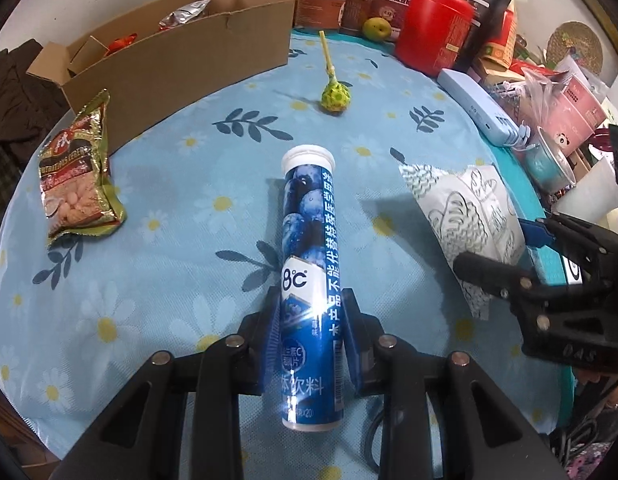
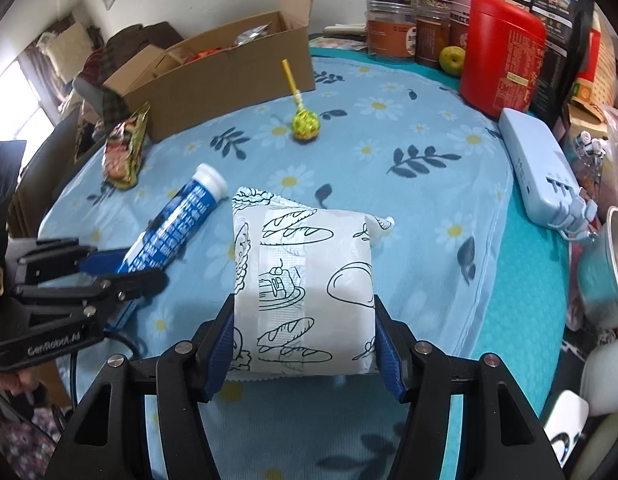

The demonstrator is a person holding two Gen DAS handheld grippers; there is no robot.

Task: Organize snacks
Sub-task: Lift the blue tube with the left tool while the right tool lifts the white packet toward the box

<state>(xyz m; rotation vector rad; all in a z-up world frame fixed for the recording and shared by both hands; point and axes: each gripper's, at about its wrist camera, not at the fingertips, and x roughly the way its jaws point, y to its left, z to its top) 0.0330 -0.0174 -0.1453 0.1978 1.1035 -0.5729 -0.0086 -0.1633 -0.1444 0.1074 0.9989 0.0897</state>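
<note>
The blue tablet tube (image 1: pixel 309 280) is clamped in the left gripper (image 1: pixel 311 340); the right gripper (image 2: pixel 305 332) grips the white bread packet (image 2: pixel 305 280). Some snacks already lie in the cardboard box (image 1: pixel 181 52); the peanut bag (image 1: pixel 77 172) and lollipop (image 1: pixel 334 96) remain on the desk (image 1: pixel 169 280). Most of the box's contents are hidden.

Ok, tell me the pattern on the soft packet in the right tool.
White packet printed with black line drawings of breads and pancakes; clearest in the right wrist view.

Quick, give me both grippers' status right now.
Left gripper: closed on the blue tube.
Right gripper: closed on the white bread-print packet.
</note>
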